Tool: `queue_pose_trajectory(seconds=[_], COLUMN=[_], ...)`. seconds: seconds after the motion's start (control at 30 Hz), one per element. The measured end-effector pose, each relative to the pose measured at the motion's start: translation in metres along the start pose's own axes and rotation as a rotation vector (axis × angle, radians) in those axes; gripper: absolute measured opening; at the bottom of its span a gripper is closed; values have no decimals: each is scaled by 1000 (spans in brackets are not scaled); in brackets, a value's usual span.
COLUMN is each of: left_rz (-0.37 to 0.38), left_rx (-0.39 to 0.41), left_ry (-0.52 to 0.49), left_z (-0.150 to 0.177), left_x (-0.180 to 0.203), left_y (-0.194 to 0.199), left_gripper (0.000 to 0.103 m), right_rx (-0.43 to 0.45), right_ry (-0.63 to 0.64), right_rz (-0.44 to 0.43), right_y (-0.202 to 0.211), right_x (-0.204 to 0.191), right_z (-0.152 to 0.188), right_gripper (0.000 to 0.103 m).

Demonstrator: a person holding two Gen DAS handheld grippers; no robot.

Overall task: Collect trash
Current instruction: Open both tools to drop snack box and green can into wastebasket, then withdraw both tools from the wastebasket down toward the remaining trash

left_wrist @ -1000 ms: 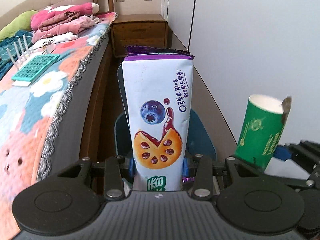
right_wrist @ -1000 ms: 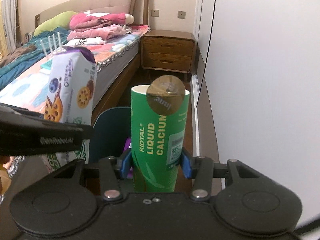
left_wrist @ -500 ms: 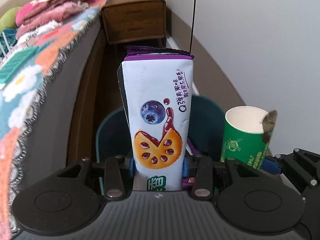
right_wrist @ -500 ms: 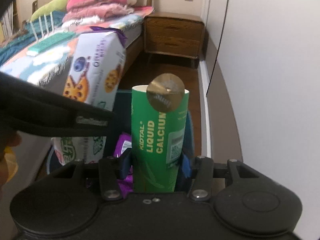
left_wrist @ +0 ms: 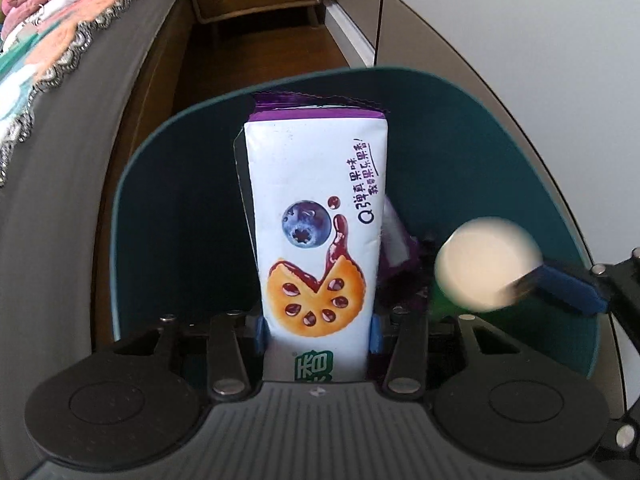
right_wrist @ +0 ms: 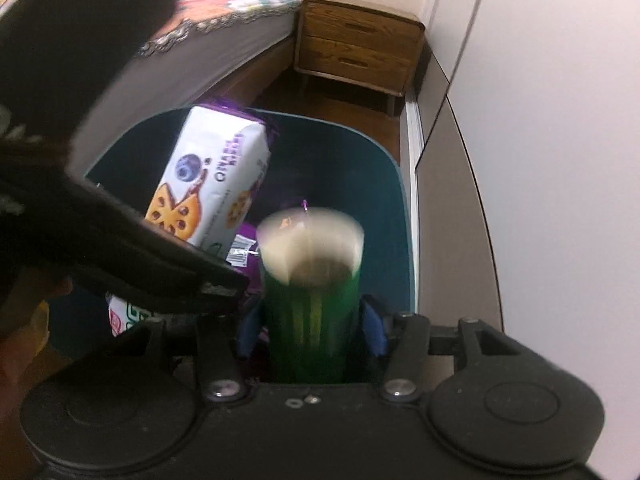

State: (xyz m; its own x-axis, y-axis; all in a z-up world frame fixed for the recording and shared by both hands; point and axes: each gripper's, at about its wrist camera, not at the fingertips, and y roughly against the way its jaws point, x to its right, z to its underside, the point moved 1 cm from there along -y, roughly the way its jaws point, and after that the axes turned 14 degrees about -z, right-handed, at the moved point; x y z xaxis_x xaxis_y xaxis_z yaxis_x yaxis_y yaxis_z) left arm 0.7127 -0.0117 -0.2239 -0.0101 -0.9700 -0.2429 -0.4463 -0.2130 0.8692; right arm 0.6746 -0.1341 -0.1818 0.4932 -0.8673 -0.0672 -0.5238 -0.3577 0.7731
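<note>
A dark teal trash bin (left_wrist: 400, 70) stands open below both grippers. My left gripper (left_wrist: 317, 330) holds a white and purple cookie pack (left_wrist: 316, 200) upright over the bin's mouth. Its blue pads still touch the pack's sides while the jaws are opening. My right gripper (right_wrist: 310, 330) has a green liquid-calcium tube (right_wrist: 312, 312) between its pads, open end up. The tube is streaked with blur, a gap shows on each side, and these jaws are opening too. From the left wrist the tube's white mouth (left_wrist: 484, 264) shows at the right. A purple wrapper (right_wrist: 246, 248) lies inside the bin.
The bed (left_wrist: 60, 80) with its floral cover runs along the left, close to the bin (right_wrist: 360, 132). A wooden nightstand (right_wrist: 360, 48) stands at the far end of the narrow wood floor. White wardrobe doors (right_wrist: 540, 120) line the right side.
Both grippers have come down from bed height to the bin's mouth. The green tube, sharp and gripped before, is now blurred with gaps beside the right pads. The cookie pack stays in the left pads.
</note>
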Motion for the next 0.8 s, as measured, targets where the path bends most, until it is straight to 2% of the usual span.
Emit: queue_pose_trajectory(seconds=[0.07,0.13,0.4,0.53,0.8], left_rz=[-13,-18,24,29,33], left_rx=[-10,-11,7,41,100], left_ry=[-1,6,41,48,44], left_z=[3,6,15,24,50], left_x=[0,-2,-13,-19,-25], left_y=[-2,0,34,67,143], left_gripper=[47,54,67,73,74], right_rx=[-2,2,42,65,116], right_ry=[21,33,30,5,-35], right_rz=[6,8,27,23,1], right_y=[3,7,48,77,149], right_x=[-4,-7,-11,-10,-25], right_z=[3,3,1,0,14], right_gripper=[56,57,66,73,78])
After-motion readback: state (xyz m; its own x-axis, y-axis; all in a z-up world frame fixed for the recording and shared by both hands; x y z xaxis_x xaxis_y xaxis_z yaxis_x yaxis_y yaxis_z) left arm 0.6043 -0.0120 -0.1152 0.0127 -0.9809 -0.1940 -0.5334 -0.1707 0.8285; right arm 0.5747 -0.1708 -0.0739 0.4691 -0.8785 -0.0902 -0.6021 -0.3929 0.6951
